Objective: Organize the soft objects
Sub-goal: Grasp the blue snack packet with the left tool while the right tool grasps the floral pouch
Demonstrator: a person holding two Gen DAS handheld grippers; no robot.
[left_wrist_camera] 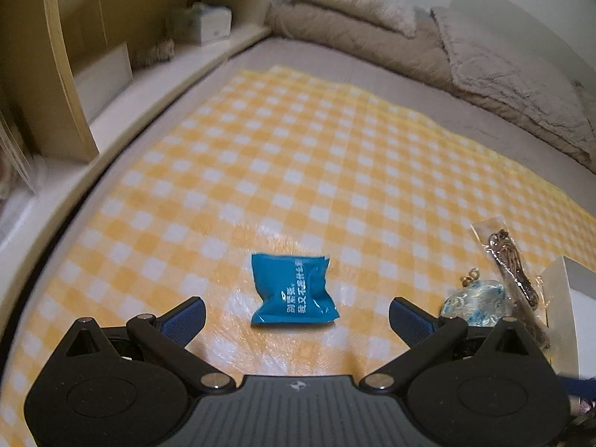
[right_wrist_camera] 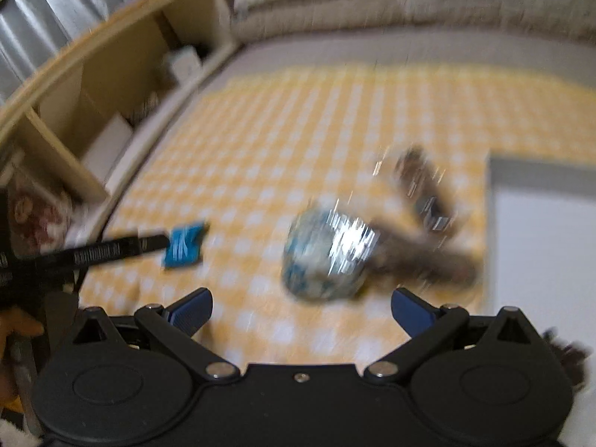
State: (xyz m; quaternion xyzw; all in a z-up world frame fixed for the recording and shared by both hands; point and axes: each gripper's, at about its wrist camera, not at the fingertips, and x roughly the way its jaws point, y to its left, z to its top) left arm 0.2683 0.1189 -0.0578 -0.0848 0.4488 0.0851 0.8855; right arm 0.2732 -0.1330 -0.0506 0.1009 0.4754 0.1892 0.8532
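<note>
A blue foil packet (left_wrist_camera: 293, 289) with white lettering lies on the yellow checked cloth (left_wrist_camera: 298, 156), just ahead of my open left gripper (left_wrist_camera: 297, 319), between its fingers' line. To its right sit a blue-white patterned pouch (left_wrist_camera: 475, 302) and a clear bag holding a brown cord (left_wrist_camera: 512, 264). In the blurred right wrist view, the pouch (right_wrist_camera: 324, 257) lies just ahead of my open right gripper (right_wrist_camera: 301, 307), with the brown cord bag (right_wrist_camera: 424, 201) behind it. The left gripper (right_wrist_camera: 93, 251) reaches toward the blue packet (right_wrist_camera: 184, 245) at the left.
A white box (right_wrist_camera: 540, 242) stands at the right edge of the cloth; its corner (left_wrist_camera: 570, 283) shows in the left wrist view. A wooden shelf unit (left_wrist_camera: 74, 74) runs along the left. Beige fluffy blankets (left_wrist_camera: 484, 67) are piled at the back.
</note>
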